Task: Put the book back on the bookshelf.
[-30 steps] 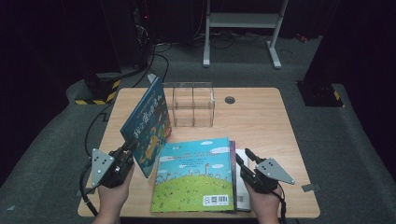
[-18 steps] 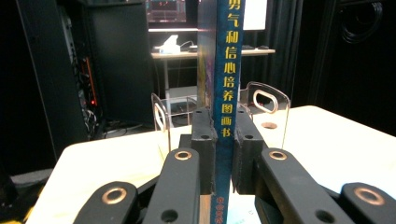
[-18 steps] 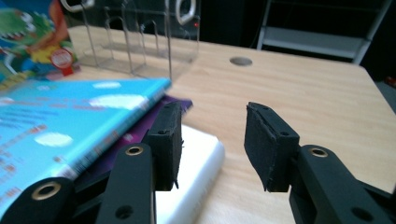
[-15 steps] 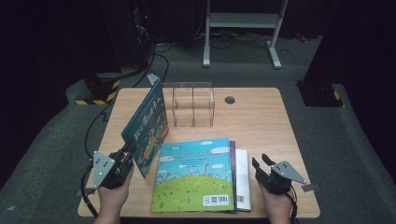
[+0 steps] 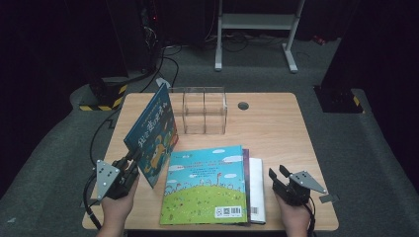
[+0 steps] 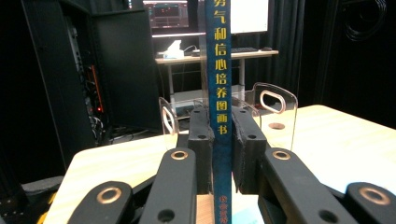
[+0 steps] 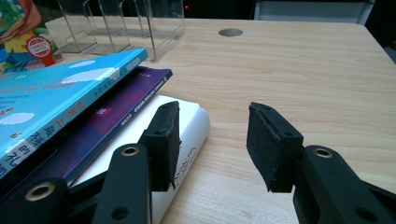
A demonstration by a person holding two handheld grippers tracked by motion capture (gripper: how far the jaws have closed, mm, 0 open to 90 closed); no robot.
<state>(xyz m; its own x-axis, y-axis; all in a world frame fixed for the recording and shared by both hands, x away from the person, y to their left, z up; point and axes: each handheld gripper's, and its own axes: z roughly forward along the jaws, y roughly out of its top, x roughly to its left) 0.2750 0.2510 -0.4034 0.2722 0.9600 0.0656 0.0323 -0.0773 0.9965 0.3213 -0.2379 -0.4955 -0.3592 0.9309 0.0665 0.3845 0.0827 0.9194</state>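
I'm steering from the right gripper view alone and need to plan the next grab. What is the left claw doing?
Observer: The left claw is shut on the spine of a blue picture book and holds it on edge.
Operator: Where is that book?
Observer: Left of the stack, tilted, its cover facing the stack.
Operator: Is the rack free?
Observer: The clear rack behind the stack has two compartments, both empty.

Blue book spine (image 6: 219,93) reads 勇气和信心培养图画书. Stacked top book (image 5: 207,185) carries a barcode label (image 5: 228,212); its spine (image 7: 28,135) shows 的礼.
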